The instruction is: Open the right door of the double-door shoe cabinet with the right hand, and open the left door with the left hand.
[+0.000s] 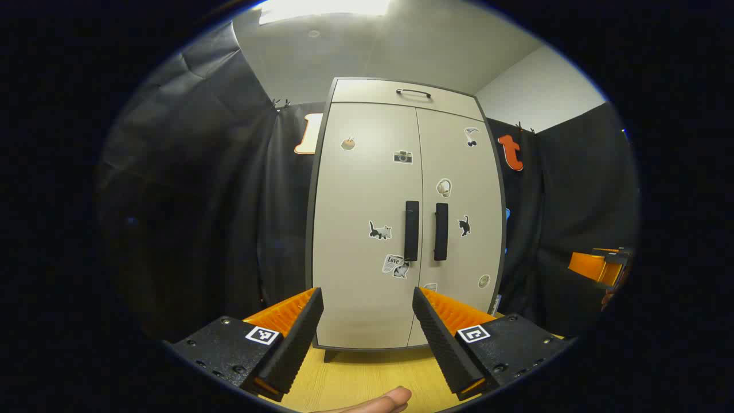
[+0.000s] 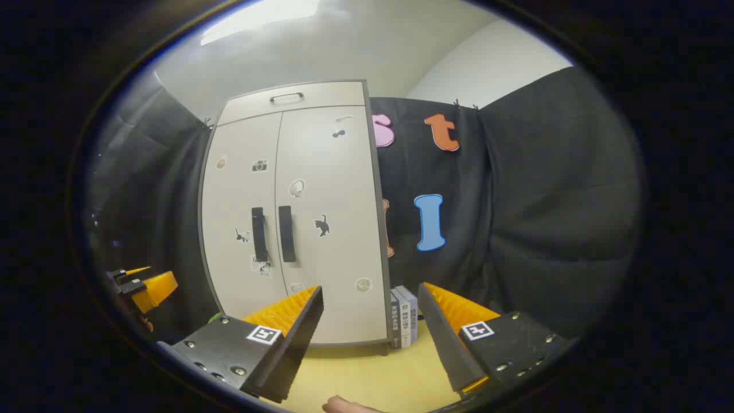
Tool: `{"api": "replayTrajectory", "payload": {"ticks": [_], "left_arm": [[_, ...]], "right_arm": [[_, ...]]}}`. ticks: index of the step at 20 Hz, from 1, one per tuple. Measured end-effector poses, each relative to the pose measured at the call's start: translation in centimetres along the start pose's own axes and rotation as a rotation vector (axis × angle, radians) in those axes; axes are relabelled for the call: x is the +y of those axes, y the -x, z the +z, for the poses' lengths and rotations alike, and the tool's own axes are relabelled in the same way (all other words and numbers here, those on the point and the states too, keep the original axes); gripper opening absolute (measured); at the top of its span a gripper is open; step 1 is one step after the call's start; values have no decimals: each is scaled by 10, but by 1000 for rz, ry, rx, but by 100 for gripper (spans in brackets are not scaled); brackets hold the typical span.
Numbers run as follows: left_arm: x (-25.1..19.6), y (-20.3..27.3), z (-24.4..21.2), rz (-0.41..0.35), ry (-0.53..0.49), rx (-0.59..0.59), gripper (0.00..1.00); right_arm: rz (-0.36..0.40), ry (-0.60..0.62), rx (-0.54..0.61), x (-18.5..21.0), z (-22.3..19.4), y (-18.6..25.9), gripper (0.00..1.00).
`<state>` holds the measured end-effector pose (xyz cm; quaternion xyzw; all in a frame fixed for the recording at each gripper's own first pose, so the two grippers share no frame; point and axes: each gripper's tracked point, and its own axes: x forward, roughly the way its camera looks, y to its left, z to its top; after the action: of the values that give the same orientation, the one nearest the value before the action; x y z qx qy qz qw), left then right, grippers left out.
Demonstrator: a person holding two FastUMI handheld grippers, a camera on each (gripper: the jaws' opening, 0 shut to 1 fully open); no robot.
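**Both doors shut, nothing opened yet**

The tall beige double-door shoe cabinet (image 1: pixel 407 218) fills the centre of the left gripper view, with both doors closed, so its contents are hidden. Its 2 black vertical bar handles, the left door handle (image 1: pixel 411 230) and the right door handle (image 1: pixel 441 231), sit just beside each other at mid-height. The left gripper (image 1: pixel 367 338) and right gripper (image 2: pixel 370 338) are both spread wide, holding nothing (well short of the handles). Both pulls remain to do.

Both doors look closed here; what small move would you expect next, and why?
Probably the right tool advances toward the black vertical handle on the beige cabinet's right door: both doors are shut, both tools are open and well short of the handles.
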<state>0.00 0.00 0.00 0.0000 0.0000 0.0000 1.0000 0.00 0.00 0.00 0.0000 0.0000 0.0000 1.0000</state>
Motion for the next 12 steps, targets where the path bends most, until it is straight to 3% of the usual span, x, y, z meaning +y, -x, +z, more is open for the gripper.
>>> {"api": "replayTrajectory", "payload": {"ticks": [2,12], "left_arm": [[-3,2,1,-9,-9,-5,97],[-3,7,5,-35,-21,-24,97]], "right_arm": [[6,23,4,-3,-1,-1,98],[34,78,3,8,-4,2,98]]}}
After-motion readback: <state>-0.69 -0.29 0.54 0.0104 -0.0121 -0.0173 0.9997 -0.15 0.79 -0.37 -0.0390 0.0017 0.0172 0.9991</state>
